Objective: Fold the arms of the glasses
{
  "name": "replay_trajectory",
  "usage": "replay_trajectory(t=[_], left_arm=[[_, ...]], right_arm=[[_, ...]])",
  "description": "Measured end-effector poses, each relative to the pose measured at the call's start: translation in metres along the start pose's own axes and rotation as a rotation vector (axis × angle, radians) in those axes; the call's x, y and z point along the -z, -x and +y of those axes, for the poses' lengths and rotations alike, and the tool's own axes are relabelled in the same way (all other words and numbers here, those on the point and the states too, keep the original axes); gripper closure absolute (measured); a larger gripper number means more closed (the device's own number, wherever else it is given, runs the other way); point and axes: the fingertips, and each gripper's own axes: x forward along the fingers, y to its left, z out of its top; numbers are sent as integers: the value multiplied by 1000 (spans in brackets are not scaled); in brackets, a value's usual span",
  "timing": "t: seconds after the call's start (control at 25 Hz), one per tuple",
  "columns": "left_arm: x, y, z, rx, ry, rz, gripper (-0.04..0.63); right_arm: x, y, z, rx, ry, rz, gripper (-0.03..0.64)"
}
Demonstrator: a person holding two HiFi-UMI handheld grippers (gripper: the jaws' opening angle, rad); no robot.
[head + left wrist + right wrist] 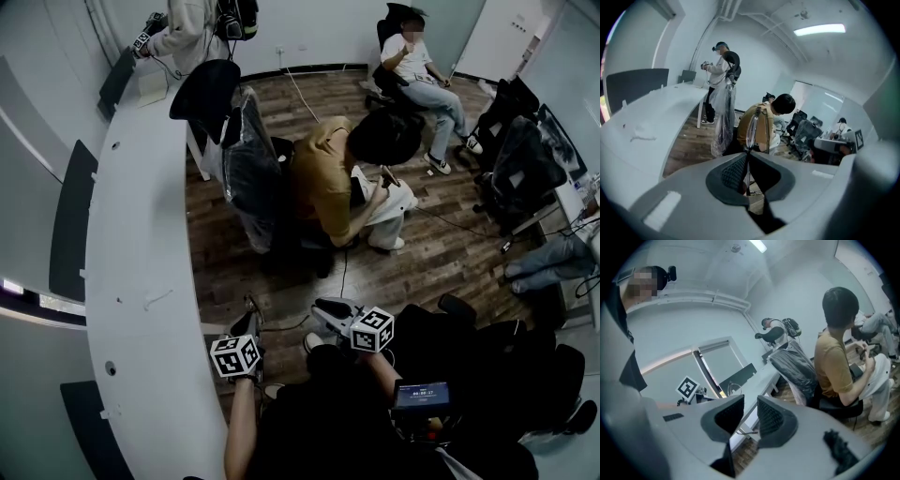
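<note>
Two grippers sit low in the head view, close to the person's lap: the left gripper (249,326) by the long white desk (141,234) and the right gripper (323,312) just beside it, both pointing away over the wood floor (441,253). From the left gripper view, the jaws are clenched on the glasses (751,129). They are seen from the edge, with the long side standing up out of the jaws and leaning a little to the right. A thin arm (767,133) runs down just beside the lens. From the right gripper view, the jaws stand apart and grip nothing. The glasses show as a small loop standing up by the left gripper, to the left of the gap.
</note>
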Motion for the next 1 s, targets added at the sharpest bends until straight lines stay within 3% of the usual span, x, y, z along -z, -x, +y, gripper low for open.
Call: replay_trajectory(t=[0.48,0.8,1.0], left_arm=[[-6,0,-38,-37,-363,14,568],[-3,7,-47,-79,-536,28,568],[1,7,-52,-74,-577,37,567]], right_arm=[[-1,-41,50,-143,52,61,537],[15,-63,72,-214,54,131,537],[19,-72,73,-204,61,150,537]])
